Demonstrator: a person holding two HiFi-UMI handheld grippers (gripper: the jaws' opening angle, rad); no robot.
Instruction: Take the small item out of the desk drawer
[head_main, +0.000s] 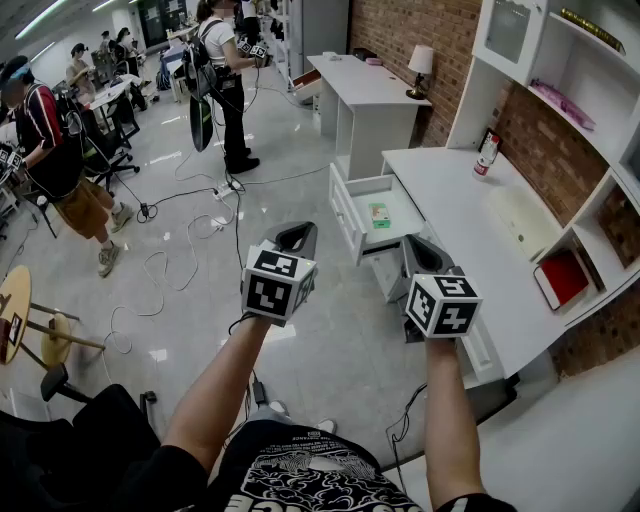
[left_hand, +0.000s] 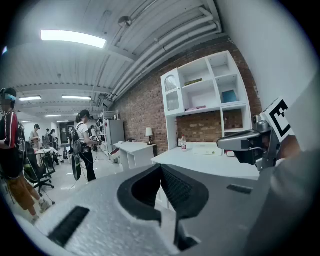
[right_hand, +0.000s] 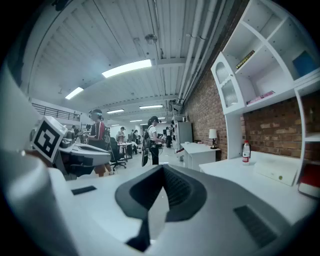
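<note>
Looks steeply down over a pale tiled floor (head_main: 330, 340). Takes in, at ten o'clock in the head view, a person in shorts (head_main: 60, 160) standing among office chairs, with black cables (head_main: 237, 230) trailing across the tiles toward centre.

Holds the left gripper (head_main: 298, 238) just left of centre, over bare floor, at nine o'clock from the open drawer (head_main: 345, 218) and apart from it. Shows its jaws pressed together on nothing, tips meeting in the left gripper view (left_hand: 161, 169).

Finds the small green item (head_main: 379, 215) lying flat on the drawer's bottom, near the middle, at roughly three o'clock from the left gripper and touched by neither tool.

Holds the right gripper (head_main: 425, 255) at four o'clock from that item, near the drawer's right front corner and against the front edge of the white desk (head_main: 470, 240). Shows these jaws also shut tight and empty in the right gripper view (right_hand: 162, 172).

Further right, picks out a bottle (head_main: 487, 153) upright on the desk top at one o'clock from the right gripper, and a flat red thing (head_main: 562, 277) in a low shelf cubby at three o'clock.
</note>
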